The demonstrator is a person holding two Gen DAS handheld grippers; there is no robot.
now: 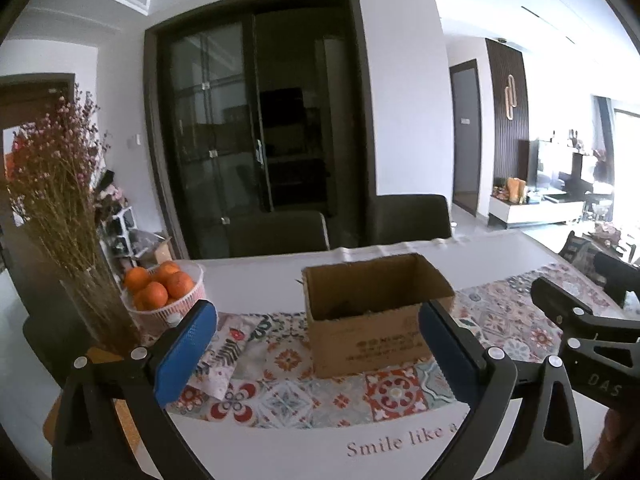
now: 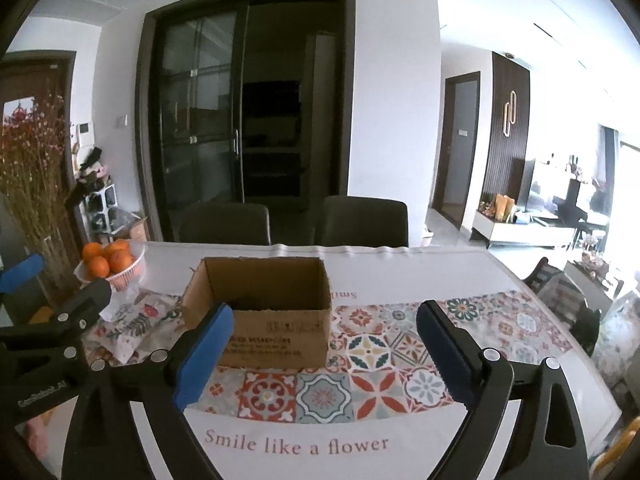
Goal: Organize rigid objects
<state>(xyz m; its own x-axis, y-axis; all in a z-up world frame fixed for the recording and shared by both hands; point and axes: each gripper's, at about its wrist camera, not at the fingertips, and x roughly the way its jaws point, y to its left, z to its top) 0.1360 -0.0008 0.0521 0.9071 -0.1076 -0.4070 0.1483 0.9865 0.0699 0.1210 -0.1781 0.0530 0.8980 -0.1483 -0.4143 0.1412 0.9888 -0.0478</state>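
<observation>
Both wide open and empty, left gripper (image 1: 316, 344) and right gripper (image 2: 324, 344) are facing the cardboard box (image 2: 260, 312), likely light, stiff, best pinched at a wall.

An open cardboard box (image 2: 264, 312) is seen on the patterned runner (image 2: 400, 356), framed by the spread right gripper (image 2: 324, 356).

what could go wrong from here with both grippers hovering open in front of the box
1. The cardboard box looks light and sits on a loose patterned runner; a nudge from the left gripper may slide it.
2. The right gripper is close beside the left; they might collide.
</observation>
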